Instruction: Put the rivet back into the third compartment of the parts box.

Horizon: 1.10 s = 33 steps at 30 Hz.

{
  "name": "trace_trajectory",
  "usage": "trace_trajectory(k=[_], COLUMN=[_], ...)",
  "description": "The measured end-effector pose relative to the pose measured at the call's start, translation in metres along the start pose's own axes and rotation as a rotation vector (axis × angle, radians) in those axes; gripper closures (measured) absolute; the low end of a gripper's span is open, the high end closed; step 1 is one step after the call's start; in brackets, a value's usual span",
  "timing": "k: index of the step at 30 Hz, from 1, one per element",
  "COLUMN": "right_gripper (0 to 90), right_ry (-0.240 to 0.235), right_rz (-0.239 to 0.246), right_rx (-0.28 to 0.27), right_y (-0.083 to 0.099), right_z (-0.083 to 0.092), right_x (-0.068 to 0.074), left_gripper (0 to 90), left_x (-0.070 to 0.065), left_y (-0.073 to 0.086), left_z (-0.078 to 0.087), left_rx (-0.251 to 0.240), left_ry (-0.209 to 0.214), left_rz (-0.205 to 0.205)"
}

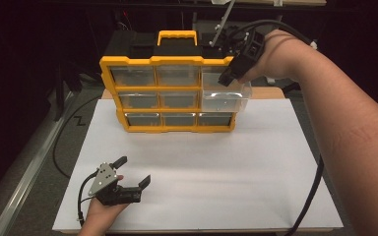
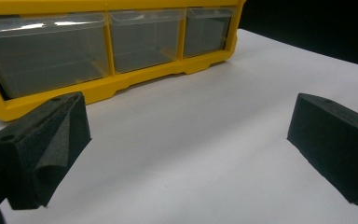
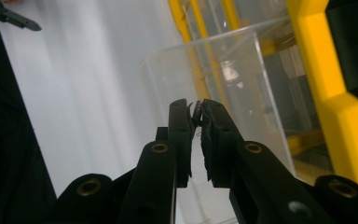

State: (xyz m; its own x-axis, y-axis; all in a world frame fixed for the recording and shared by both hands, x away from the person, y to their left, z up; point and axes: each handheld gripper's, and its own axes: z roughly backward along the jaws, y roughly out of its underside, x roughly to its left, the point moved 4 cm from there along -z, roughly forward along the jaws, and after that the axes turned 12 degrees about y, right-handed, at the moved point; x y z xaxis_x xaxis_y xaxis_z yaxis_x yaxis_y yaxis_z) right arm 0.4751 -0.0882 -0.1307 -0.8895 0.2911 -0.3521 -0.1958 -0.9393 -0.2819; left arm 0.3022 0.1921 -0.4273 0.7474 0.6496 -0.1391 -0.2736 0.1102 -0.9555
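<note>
Clear plastic drawer (image 1: pixel 225 96) juts from yellow organizer (image 1: pixel 128 61); transparent, boxy.

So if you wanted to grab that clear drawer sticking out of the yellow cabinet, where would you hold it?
Probably the clear drawer's front wall, pinched over its top rim from above: it juts out of the yellow cabinet open-topped, so that thin edge is exposed. The shut right tongs hover there.

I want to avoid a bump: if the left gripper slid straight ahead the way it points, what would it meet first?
Probably the yellow drawer organizer, at its bottom row of clear drawers. Before that lies bare white tabletop; the left gripper stands open.
</note>
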Motion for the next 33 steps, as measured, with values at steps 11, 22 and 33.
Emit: trace_trajectory(k=[11, 22, 33], right_gripper=[83.2, 52.7, 50.0], right_ry=[0.004, 0.004, 0.02], right_rz=[-0.033, -0.099, -0.103], right_rx=[0.044, 0.018, 0.024], right_y=[0.002, 0.006, 0.033], right_z=[-0.032, -0.017, 0.012], right_x=[-0.014, -0.019, 0.001], left_gripper=[0.3, 0.3, 0.3], left_x=[0.0, -0.001, -0.002], left_y=[0.0, 0.0, 0.001], left_z=[0.0, 0.0, 0.0], left_rx=[-0.003, -0.004, -0.002], left_ry=[0.001, 0.001, -0.003], left_rz=[0.003, 0.002, 0.01])
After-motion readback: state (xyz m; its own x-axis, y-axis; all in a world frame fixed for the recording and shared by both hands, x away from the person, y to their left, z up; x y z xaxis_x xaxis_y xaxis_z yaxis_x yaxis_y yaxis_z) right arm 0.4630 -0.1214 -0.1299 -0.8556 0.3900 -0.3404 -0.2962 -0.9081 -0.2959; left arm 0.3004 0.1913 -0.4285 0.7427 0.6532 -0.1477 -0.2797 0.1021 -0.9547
